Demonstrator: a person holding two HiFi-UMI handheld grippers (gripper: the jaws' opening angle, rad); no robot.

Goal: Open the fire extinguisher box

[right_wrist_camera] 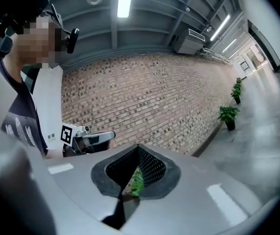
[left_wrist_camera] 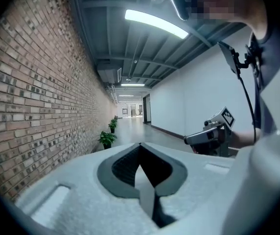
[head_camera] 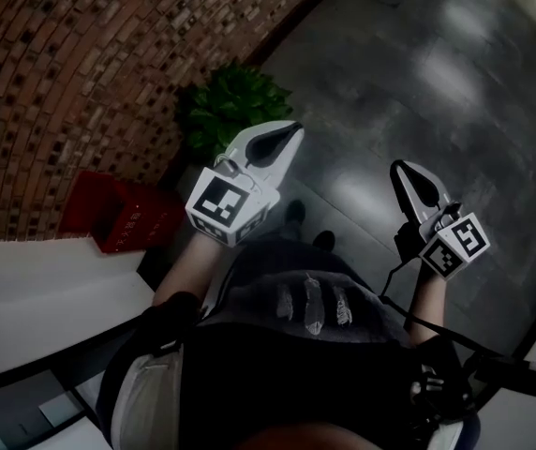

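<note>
Left claw [left_wrist_camera: 140,146] is sitting fully closed, tips meeting, gripping nothing. Only corridor floor is showing past its pads. Right claw [right_wrist_camera: 138,148] is also reading closed at the tips and holding nothing. A sliver of green is showing through the slit behind its pads.

In head view both are hanging in the air ahead of the person's torso, well apart: left claw at 11 o'clock, right claw at 1 o'clock.

Red fire extinguisher box [head_camera: 123,216] is standing low against the brick wall [head_camera: 52,82], at 8 o'clock of the left claw and well apart from both claws. Door state: cannot tell.

Potted plant [head_camera: 230,101] is standing near the box, at its 1 o'clock, on the dark tiled floor [head_camera: 418,64].
</note>
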